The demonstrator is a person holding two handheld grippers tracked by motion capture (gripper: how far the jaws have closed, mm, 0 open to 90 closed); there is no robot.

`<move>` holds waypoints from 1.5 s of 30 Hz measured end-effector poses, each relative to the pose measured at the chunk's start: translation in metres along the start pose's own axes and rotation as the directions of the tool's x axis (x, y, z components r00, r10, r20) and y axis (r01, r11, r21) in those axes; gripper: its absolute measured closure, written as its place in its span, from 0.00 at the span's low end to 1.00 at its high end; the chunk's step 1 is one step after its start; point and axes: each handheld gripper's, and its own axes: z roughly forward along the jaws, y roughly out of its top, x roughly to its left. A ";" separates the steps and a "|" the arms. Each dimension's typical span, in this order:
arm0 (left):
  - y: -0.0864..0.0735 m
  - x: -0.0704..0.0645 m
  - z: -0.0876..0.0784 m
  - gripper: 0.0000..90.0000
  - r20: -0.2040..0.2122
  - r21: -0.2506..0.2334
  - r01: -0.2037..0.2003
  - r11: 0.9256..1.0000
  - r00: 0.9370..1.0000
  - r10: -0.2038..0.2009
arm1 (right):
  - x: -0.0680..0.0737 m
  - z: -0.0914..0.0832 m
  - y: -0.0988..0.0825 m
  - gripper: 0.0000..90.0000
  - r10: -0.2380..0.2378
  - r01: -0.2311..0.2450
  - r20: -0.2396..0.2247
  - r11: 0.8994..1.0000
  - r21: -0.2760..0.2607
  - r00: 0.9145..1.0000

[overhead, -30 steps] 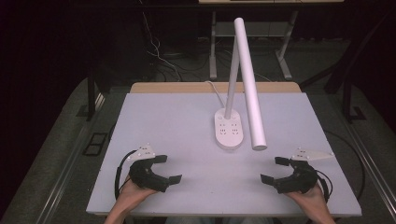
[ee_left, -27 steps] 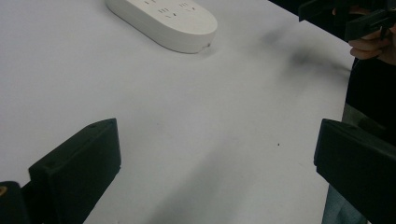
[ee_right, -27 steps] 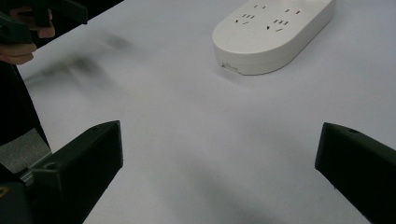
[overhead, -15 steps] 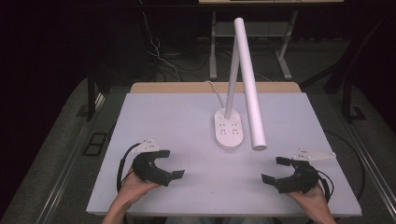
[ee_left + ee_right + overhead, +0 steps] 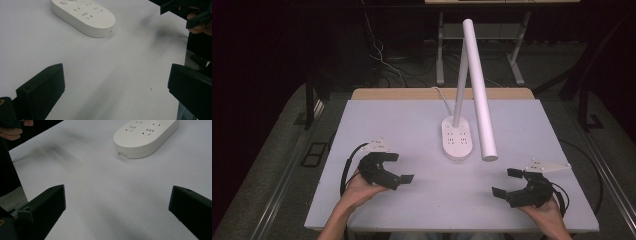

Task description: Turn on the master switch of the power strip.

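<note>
A dark room with cables on the floor surrounds the pale counter (image 5: 412, 125), where a white desk lamp stands by its oval base (image 5: 456, 139) near the middle, its long tube head (image 5: 479, 90) slanting forward over the surface. The left tool (image 5: 398, 169) and right tool (image 5: 507, 182) hover low on either side, both with jaws spread wide and holding nothing, well apart from the base. The risk I judge: a tool rising toward the lamp could knock the overhanging head, or a push on the base could tip the top-heavy lamp.
</note>
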 end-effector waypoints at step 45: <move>0.065 0.017 0.035 0.02 0.037 0.061 -0.068 0.996 0.997 0.066 | -0.001 -0.001 -0.001 0.00 -0.009 0.009 0.006 1.000 0.009 1.000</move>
